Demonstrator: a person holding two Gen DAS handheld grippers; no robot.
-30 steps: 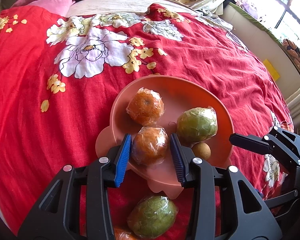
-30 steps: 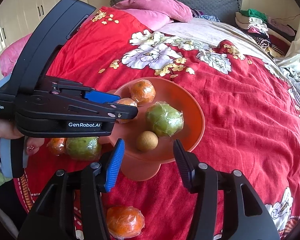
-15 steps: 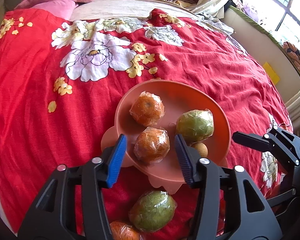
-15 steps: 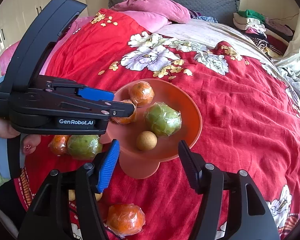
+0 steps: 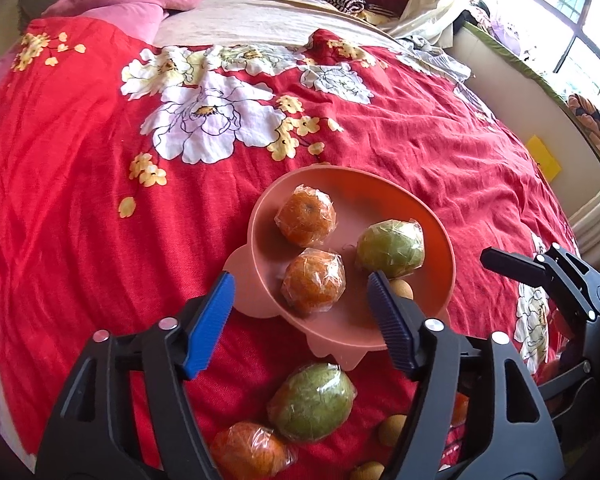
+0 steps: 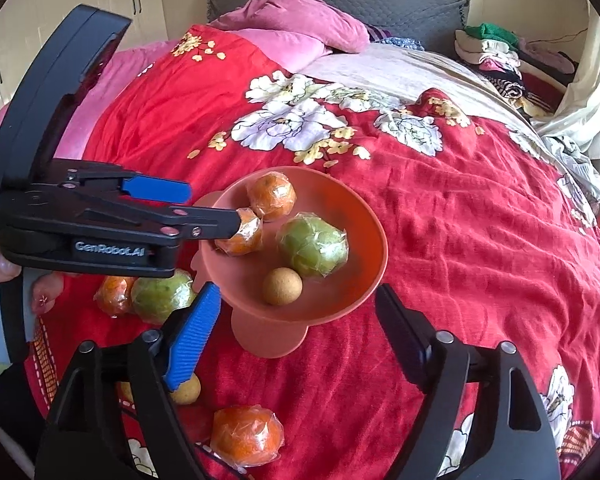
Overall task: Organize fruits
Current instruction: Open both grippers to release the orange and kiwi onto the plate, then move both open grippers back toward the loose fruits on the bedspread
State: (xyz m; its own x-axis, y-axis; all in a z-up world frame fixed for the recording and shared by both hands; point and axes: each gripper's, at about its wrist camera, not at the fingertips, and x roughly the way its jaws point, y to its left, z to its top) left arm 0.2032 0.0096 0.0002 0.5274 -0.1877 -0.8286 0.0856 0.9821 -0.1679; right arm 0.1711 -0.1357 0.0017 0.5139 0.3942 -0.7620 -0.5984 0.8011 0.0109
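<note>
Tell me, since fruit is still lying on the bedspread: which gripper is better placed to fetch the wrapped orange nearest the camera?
Probably the right gripper: its jaws are opening and empty, and the wrapped orange lies just beneath it. The left gripper, also opening, sits over the bowl.

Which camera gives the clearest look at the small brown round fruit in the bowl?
The right wrist view: the small brown fruit sits fully exposed on the near side of the orange bowl. In the left wrist view it is mostly hidden behind a finger of the left gripper.
</note>
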